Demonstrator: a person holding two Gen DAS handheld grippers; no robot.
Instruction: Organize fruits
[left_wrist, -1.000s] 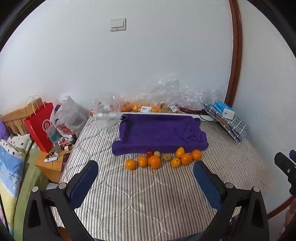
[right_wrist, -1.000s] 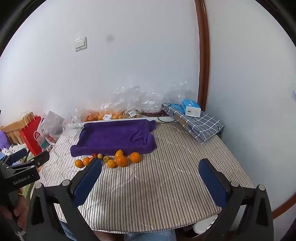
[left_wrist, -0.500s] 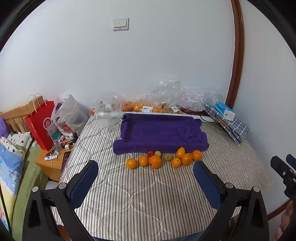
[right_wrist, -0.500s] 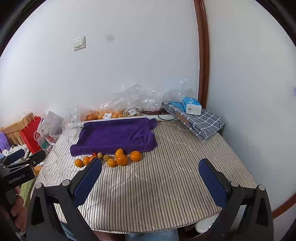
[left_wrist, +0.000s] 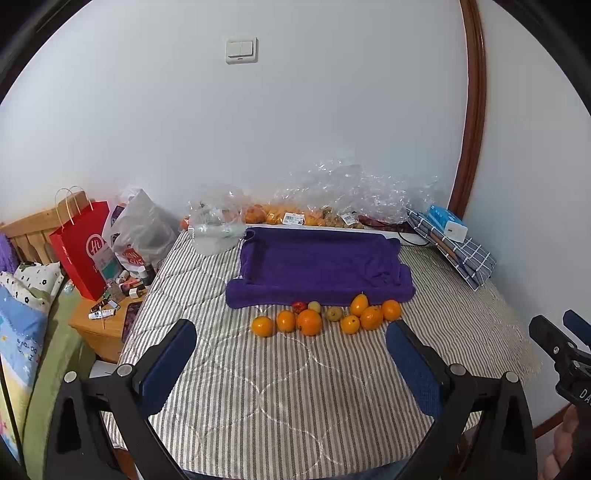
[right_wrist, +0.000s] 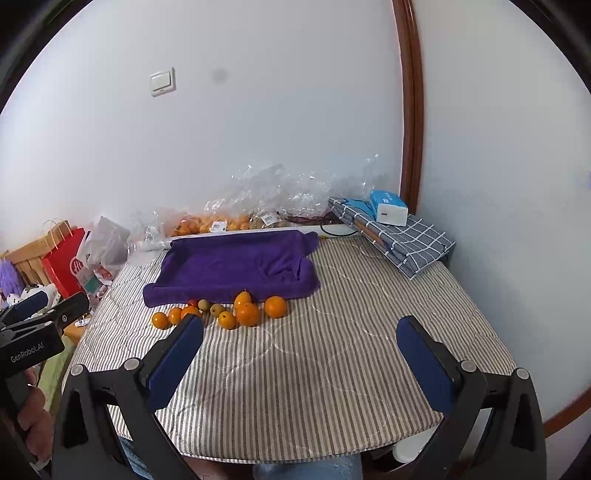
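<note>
Orange fruits (left_wrist: 309, 322): I see them rowed just before my purple towel (left_wrist: 320, 266).
Left gripper (left_wrist: 291, 363): jaws apart, empty.
Right gripper (right_wrist: 301, 356): jaws apart, empty.

Left hand-held gripper (left_wrist: 290, 356) spread wide, empty; fruits (left_wrist: 325, 317) rowed beside purple towel (left_wrist: 317, 266).
</note>
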